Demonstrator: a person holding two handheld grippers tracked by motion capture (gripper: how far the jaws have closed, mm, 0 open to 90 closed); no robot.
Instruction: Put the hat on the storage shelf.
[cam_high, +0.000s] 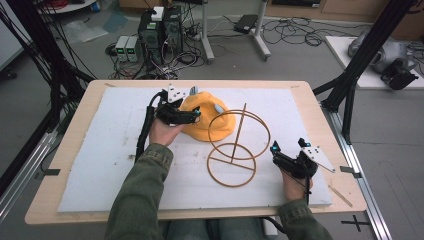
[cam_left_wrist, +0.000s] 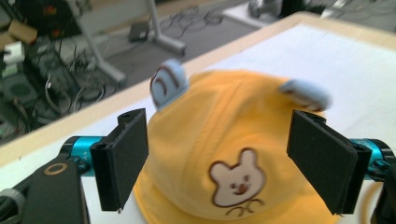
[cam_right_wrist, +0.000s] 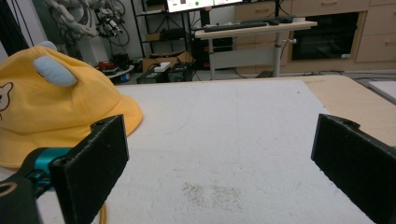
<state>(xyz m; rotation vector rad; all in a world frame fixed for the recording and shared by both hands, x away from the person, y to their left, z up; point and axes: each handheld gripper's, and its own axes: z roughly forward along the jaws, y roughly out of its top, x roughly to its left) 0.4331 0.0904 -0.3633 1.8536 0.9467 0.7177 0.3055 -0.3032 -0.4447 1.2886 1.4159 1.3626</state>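
Note:
A yellow bucket hat (cam_high: 206, 122) with pale blue ears and a bear patch (cam_left_wrist: 237, 182) lies on the white mat, left of centre. My left gripper (cam_high: 196, 116) is at its left side. In the left gripper view this gripper (cam_left_wrist: 219, 121) is open, its jaws wide apart on either side of the hat's crown (cam_left_wrist: 224, 121). A wooden ring stand (cam_high: 232, 160) lies beside the hat, one hoop leaning against the brim. My right gripper (cam_high: 275, 152) rests to the right of the stand. That gripper (cam_right_wrist: 224, 158) is open over bare mat, with the hat (cam_right_wrist: 51, 107) off to its left.
The white foam mat (cam_high: 125, 165) covers most of the wooden table (cam_high: 60, 200). Black frame posts (cam_high: 350, 80) stand at the table's right and left sides. Computers and cables (cam_high: 160, 32) sit on the floor beyond the far edge.

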